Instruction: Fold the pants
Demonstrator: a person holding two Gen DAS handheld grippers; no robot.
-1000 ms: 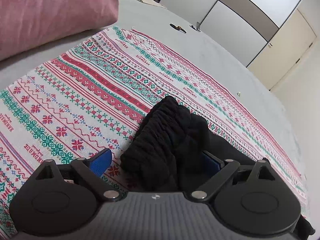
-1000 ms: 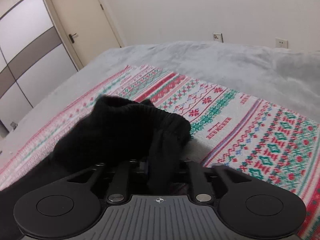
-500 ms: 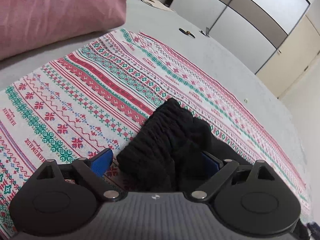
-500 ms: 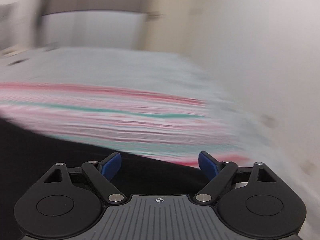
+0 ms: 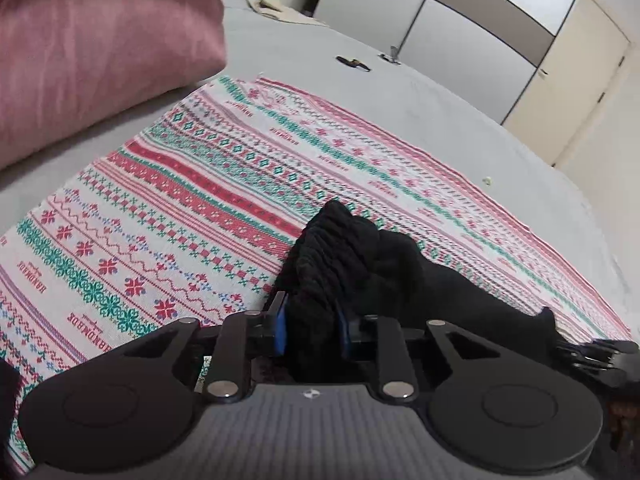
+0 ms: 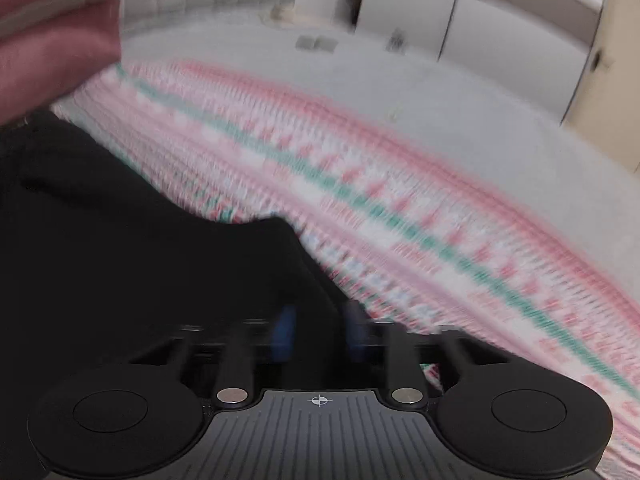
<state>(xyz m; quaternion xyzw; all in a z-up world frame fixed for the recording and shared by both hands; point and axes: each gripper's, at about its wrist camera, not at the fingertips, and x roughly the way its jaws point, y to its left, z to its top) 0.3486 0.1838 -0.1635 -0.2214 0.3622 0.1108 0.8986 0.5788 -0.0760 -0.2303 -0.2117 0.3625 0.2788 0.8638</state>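
Observation:
Black pants (image 5: 360,264) lie on a red, green and white patterned blanket (image 5: 200,184). Their gathered waistband rises in a bunch in front of my left gripper (image 5: 311,330), whose jaws are closing, the blue pads (image 5: 281,330) pressing the bunch from both sides. A pant leg runs off to the right, where my right gripper (image 5: 580,354) shows at the frame edge. The right wrist view is blurred by motion. There the pants (image 6: 140,248) fill the left side, and my right gripper (image 6: 320,336) is closing with a black fabric edge between its pads.
A pink pillow (image 5: 100,48) lies at the blanket's far left on the grey bed cover (image 5: 400,92). Small dark items (image 5: 354,62) rest near the bed's far edge. Wardrobe doors (image 5: 460,32) and a cream door (image 5: 580,60) stand beyond.
My left jaws went from wide open around the waistband to pressed onto it. My right gripper let go of the bunch, swept sideways along the pants while rolling, and closed on a fabric edge.

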